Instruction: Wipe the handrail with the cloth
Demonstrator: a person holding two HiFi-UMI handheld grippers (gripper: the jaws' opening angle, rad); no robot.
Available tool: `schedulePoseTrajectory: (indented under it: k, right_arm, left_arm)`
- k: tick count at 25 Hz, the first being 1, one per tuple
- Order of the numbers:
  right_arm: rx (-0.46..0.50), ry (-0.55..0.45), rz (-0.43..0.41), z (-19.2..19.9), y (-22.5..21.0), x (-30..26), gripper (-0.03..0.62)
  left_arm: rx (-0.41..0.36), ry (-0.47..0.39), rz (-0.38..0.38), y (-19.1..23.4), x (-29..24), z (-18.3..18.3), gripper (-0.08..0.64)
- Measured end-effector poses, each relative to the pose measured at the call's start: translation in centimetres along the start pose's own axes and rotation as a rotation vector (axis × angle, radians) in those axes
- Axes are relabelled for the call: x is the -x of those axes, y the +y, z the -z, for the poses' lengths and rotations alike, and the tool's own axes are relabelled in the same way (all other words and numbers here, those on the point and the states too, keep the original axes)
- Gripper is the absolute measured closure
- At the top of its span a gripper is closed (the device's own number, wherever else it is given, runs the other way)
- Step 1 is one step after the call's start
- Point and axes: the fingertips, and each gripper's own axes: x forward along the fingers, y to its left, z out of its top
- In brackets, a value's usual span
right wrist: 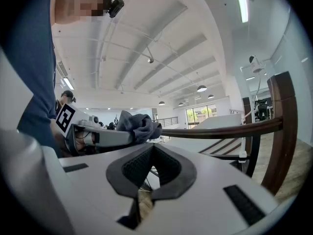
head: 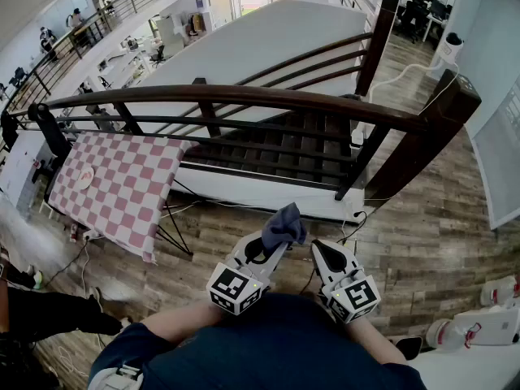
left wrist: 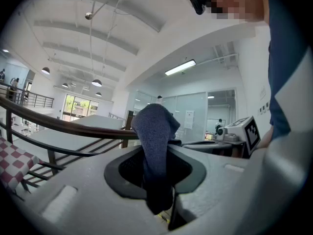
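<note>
Cloth (head: 283, 225): dark blue and bunched, pinched in the left gripper, with a tuft standing past the jaw tips.
Handrail (head: 244, 96): dark wooden top bar ahead of both tools, well apart from the cloth and not yet touched.
Left gripper (head: 272, 246): jaws clamped on the cloth.
Right gripper (head: 323, 255): just beside the left one, jaws brought together on nothing.
Step in hand, as I judge it: carrying the tuft forward to the rail.
Doing it well: I would lay cloth, not jaw tips, on the top face, then draw it lengthwise under even pressure.
</note>
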Motion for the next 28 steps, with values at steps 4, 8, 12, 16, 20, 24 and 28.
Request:
schedulePoseTrajectory:
  k: [4,8,12,16,20,24,28]
  right_arm:
    - [0.009,-0.004,-0.008,-0.2,-0.4,0.0,0.581]
    - [0.006,0.006,-0.019,0.0,-0.9,0.1,0.581]
    - [-0.006,0.006,-0.037,-0.1,-1.5,0.0,0.581]
    - [-0.013,0.004,-0.06,-0.1,-3.1,0.3,0.581]
    - [-0.02,0.006,-0.082,-0.3,-5.0,1.2,0.581]
    - [-0.009,0.021,-0.14,0.5,-6.7,2.3,0.581]
    - [-0.028,0.034,-0.138,1.3,-9.1,2.0,0.581]
  left_arm:
    - [-0.002,0.0,-0.004,-0.1,-0.4,-0.1,0.469]
    - [0.001,0.0,-0.01,-0.2,-1.0,0.0,0.469]
    - [0.004,0.003,-0.024,-0.3,-1.7,0.0,0.469]
    - [0.006,0.001,-0.048,-0.7,-3.0,-0.2,0.469]
    - [0.01,0.005,-0.077,-1.8,-4.7,-0.3,0.468]
    - [0.01,-0.002,-0.124,-2.7,-5.9,0.0,0.469]
    - [0.032,-0.004,-0.163,-2.0,-7.6,0.7,0.469]
